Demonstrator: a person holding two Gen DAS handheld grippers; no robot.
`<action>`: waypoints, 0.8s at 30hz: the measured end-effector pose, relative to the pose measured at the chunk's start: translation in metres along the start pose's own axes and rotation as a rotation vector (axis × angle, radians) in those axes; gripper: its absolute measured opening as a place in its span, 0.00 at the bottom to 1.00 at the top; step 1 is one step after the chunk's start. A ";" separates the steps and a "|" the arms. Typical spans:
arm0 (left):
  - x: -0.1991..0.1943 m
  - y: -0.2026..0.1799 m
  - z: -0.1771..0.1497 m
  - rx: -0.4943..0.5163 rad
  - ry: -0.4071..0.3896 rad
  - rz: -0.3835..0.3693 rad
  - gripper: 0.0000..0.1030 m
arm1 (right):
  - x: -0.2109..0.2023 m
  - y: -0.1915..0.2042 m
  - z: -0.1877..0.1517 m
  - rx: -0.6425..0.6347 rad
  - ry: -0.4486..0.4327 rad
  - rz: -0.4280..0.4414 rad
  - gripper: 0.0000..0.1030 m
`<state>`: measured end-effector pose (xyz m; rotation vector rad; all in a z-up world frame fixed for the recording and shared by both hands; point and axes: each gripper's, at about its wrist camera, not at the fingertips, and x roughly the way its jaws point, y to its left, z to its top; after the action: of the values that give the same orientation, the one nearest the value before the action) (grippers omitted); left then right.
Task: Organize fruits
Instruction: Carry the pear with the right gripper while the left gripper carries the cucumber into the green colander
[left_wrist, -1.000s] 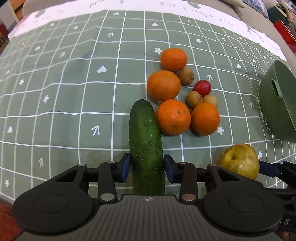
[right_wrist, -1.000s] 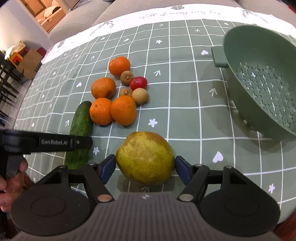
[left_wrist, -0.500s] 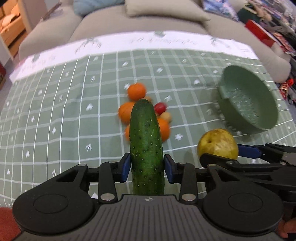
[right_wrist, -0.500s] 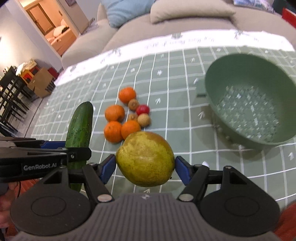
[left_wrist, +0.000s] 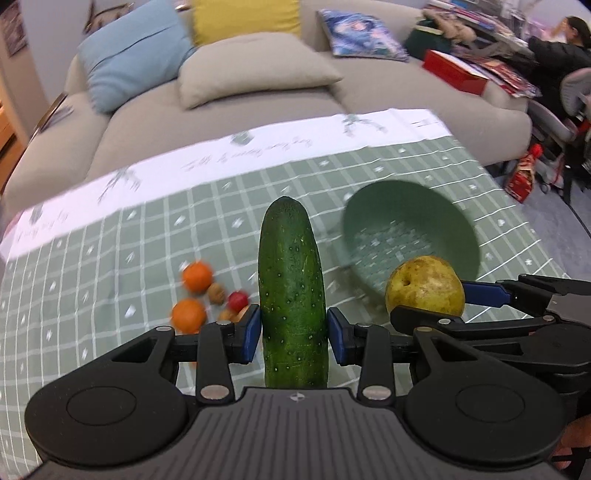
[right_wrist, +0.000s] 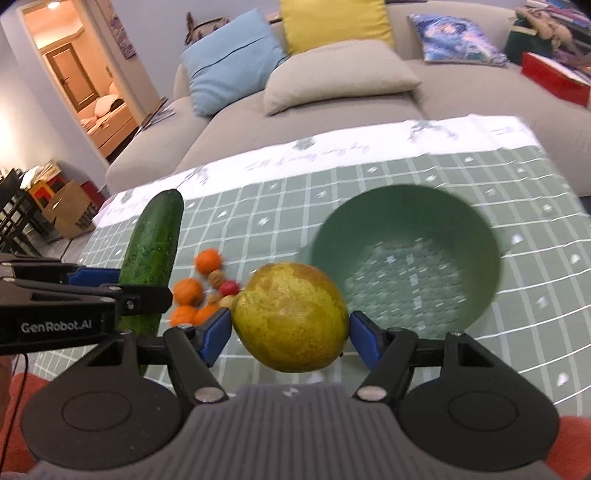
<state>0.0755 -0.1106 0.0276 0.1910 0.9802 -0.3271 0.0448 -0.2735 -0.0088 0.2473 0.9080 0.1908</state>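
My left gripper (left_wrist: 293, 338) is shut on a long green cucumber (left_wrist: 291, 284), held well above the table and pointing away from me. My right gripper (right_wrist: 290, 334) is shut on a yellow-green pear (right_wrist: 291, 315), also lifted off the cloth. Each held fruit shows in the other view: the pear (left_wrist: 424, 288) to the right, the cucumber (right_wrist: 153, 251) to the left. A green colander (right_wrist: 406, 258) stands empty on the cloth beyond the pear. Several oranges (left_wrist: 197, 277) and small fruits (left_wrist: 238, 301) lie in a cluster below the cucumber.
The table wears a green checked cloth (left_wrist: 110, 258) with a white border at the far edge. Behind it runs a grey sofa (left_wrist: 258, 107) with cushions. A person (left_wrist: 561, 48) sits at the far right, near a red box (left_wrist: 458, 72).
Both grippers have risen from the cloth with the cucumber and the pear, and tilted up, so the sofa now shows. The colander has come into both views and the fruit cluster looks smaller.
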 end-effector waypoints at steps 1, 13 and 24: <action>0.001 -0.007 0.005 0.016 -0.004 -0.007 0.41 | -0.003 -0.006 0.003 0.001 -0.005 -0.008 0.64; 0.060 -0.049 0.066 0.048 0.054 -0.199 0.41 | 0.018 -0.070 0.037 -0.073 0.078 -0.084 0.64; 0.125 -0.054 0.086 0.055 0.201 -0.297 0.41 | 0.086 -0.089 0.055 -0.284 0.283 -0.080 0.64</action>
<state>0.1879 -0.2108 -0.0312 0.1289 1.2014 -0.6162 0.1462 -0.3423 -0.0669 -0.0828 1.1552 0.2821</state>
